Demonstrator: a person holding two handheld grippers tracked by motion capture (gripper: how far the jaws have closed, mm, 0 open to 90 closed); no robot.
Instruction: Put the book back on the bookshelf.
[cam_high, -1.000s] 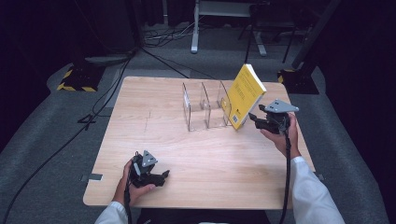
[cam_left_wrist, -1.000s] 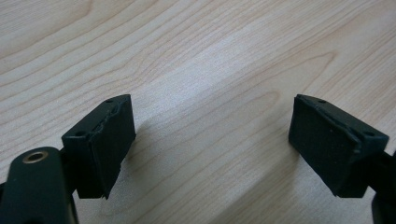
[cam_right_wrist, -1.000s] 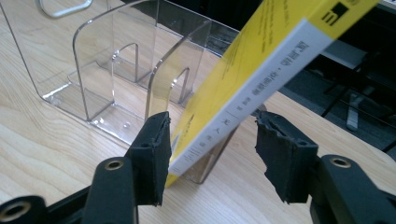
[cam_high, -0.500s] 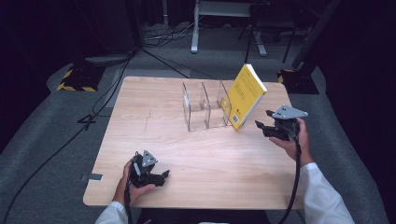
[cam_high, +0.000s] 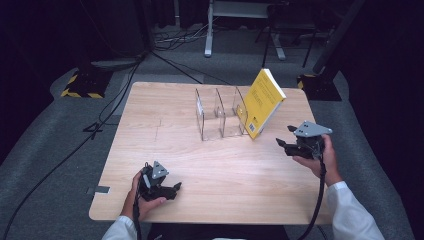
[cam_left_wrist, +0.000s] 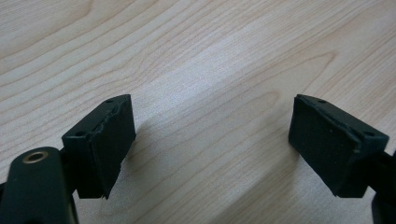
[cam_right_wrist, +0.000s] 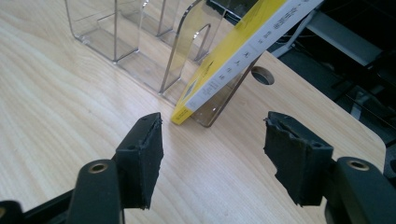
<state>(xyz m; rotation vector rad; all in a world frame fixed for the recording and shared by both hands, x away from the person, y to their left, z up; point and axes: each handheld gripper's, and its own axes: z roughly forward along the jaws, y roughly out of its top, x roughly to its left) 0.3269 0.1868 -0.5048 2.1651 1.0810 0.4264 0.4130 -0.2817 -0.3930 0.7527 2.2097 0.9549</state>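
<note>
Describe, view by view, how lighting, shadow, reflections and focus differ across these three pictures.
High view: the wooden table is brightly lit against a dark room, slightly soft overall. Left gripper view: sharp wood grain, with a dark shadow under the left gripper. Right gripper view: the clear divider rack shows pale reflections, the yellow book is crisp, the background dim.

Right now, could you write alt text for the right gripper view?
A yellow book leans tilted in the end slot of a clear plastic rack on a wooden table. The right tool faces it, jaws open, holding nothing.
</note>
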